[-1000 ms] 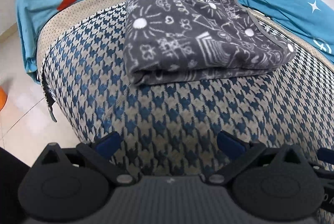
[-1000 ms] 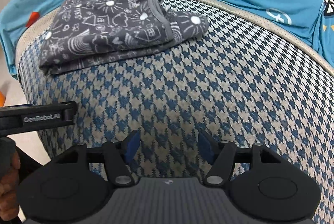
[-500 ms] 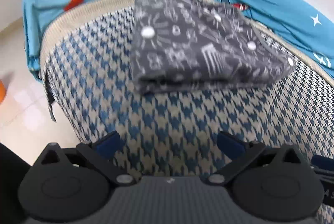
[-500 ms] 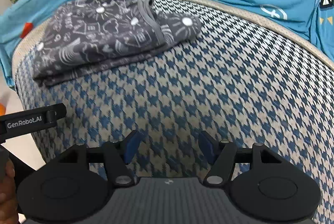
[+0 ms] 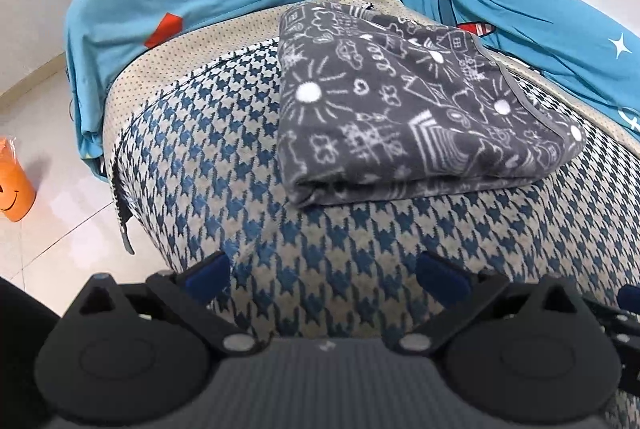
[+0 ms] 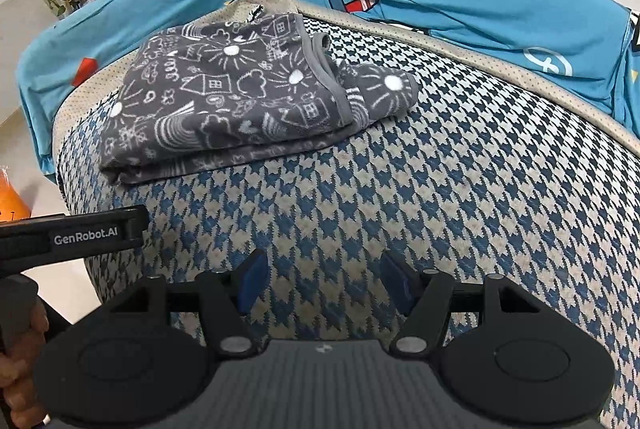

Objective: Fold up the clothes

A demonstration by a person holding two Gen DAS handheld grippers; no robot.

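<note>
Left wrist view: folded grey fleece garment with white doodle print point(image 5: 420, 109) ahead of left tongs point(image 5: 324, 279), well clear, on blue houndstooth cushion point(image 5: 240, 189). Both tongs wide, empty; right tongs point(image 6: 322, 283) likewise short of it. Probably soft, light, floppy; best pinched at thick folded front edge.

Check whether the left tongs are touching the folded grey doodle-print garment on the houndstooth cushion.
Apart. The left wrist view shows the left tongs open, with bare blue-and-beige houndstooth cushion between them and the folded grey doodle-print garment.
</note>
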